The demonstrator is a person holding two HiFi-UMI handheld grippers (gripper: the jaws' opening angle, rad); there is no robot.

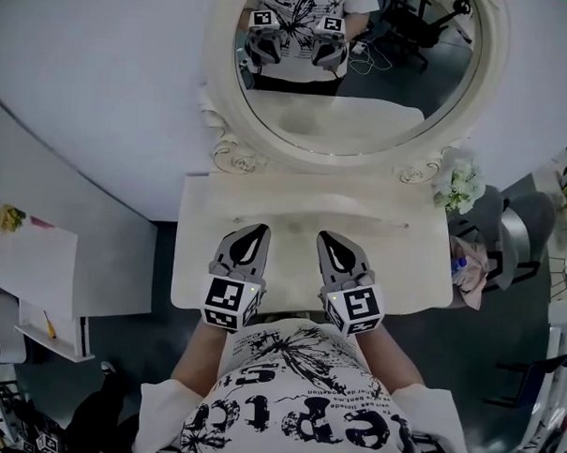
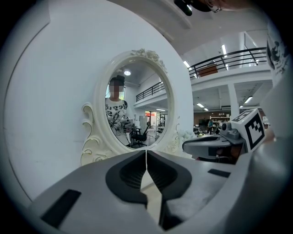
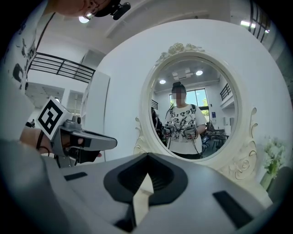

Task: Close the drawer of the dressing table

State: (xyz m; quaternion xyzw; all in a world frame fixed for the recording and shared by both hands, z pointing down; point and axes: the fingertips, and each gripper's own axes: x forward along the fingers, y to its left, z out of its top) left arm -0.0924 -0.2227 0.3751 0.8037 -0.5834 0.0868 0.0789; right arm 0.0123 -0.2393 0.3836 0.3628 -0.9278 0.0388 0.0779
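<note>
The cream dressing table point(image 1: 413, 264) stands against the wall with its oval mirror point(image 1: 364, 112) behind. Its drawer front is hidden below the table's front edge and my arms, so I cannot tell how the drawer stands. Both grippers hover side by side over the near half of the tabletop, pointing toward the mirror. My left gripper point(image 1: 260, 229) point(image 2: 146, 153) is shut with nothing between its jaws. My right gripper point(image 1: 323, 237) point(image 3: 147, 156) is also shut and empty. Each gripper shows from the side in the other's view, and both are reflected in the mirror.
A vase of white flowers point(image 1: 461, 184) stands at the table's far right corner. A grey chair with cloth point(image 1: 508, 249) sits to the right of the table. A white shelf unit point(image 1: 33, 276) stands at the left. The white wall point(image 1: 102, 82) lies behind the mirror.
</note>
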